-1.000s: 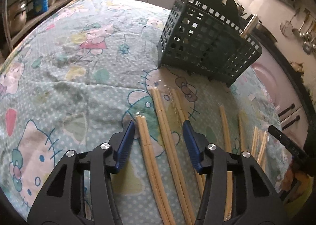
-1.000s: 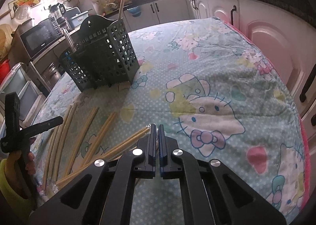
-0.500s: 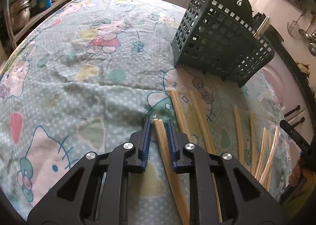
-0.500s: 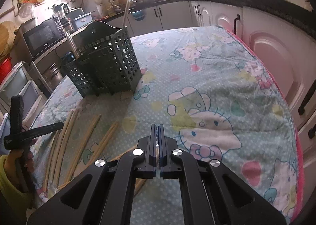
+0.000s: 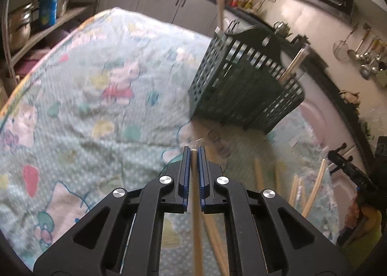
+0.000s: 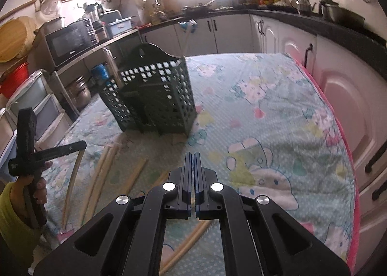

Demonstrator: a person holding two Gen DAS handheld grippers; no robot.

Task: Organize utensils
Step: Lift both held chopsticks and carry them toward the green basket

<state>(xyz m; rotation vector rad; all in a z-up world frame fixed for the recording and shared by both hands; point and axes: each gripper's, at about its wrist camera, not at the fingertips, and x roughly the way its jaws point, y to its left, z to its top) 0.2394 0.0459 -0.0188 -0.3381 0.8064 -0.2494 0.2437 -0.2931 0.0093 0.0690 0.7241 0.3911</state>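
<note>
Left gripper [image 5: 193,152] pinches a slim wooden chopstick [image 5: 196,215] near the perforated plastic basket [image 5: 241,87].

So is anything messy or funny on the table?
Yes. Wooden chopsticks lie scattered at different angles on the cartoon tablecloth in front of the green basket, not standing inside it. The left gripper is shut on one chopstick. Nothing looks spilled or broken.
</note>
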